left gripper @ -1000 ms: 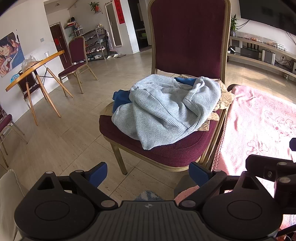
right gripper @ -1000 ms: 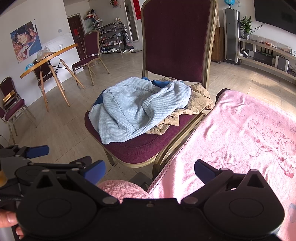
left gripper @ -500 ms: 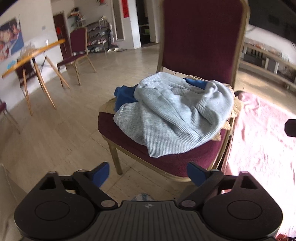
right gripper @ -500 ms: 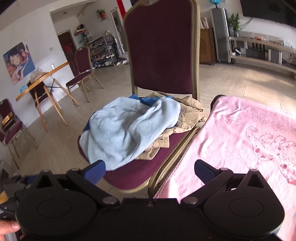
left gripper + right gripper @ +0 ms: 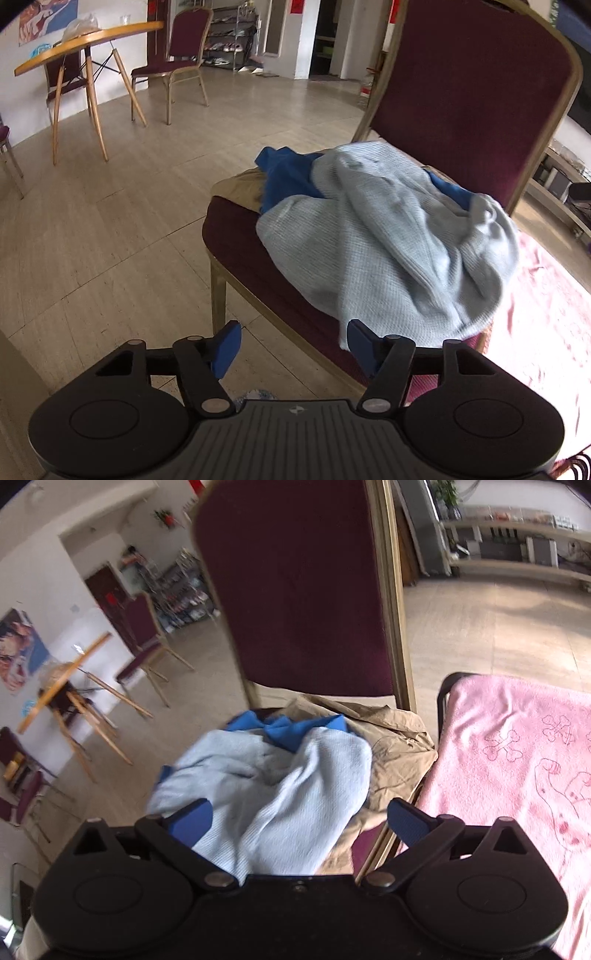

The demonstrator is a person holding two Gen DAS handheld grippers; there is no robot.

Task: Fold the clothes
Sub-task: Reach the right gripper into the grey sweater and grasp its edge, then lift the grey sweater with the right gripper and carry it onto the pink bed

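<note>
A pile of clothes lies on a maroon chair (image 5: pixel 469 85). On top is a light blue knit garment (image 5: pixel 391 236) (image 5: pixel 280 794). A bright blue garment (image 5: pixel 284 177) (image 5: pixel 291 727) and a tan one (image 5: pixel 391 746) show under it. My left gripper (image 5: pixel 293 345) is open and empty at the chair seat's front edge, its right finger close to the knit's hem. My right gripper (image 5: pixel 299 818) is open and empty, low over the near end of the light blue knit.
A surface covered with a pink patterned blanket (image 5: pixel 517 760) (image 5: pixel 543 325) sits right beside the chair. A wooden table (image 5: pixel 88 37) and another maroon chair (image 5: pixel 181 59) stand across the tiled floor. Shelving (image 5: pixel 517 557) runs along the far right wall.
Both grippers have moved forward and closer to the chair. The pile now fills more of each view, and the right gripper has come over the knit garment.
</note>
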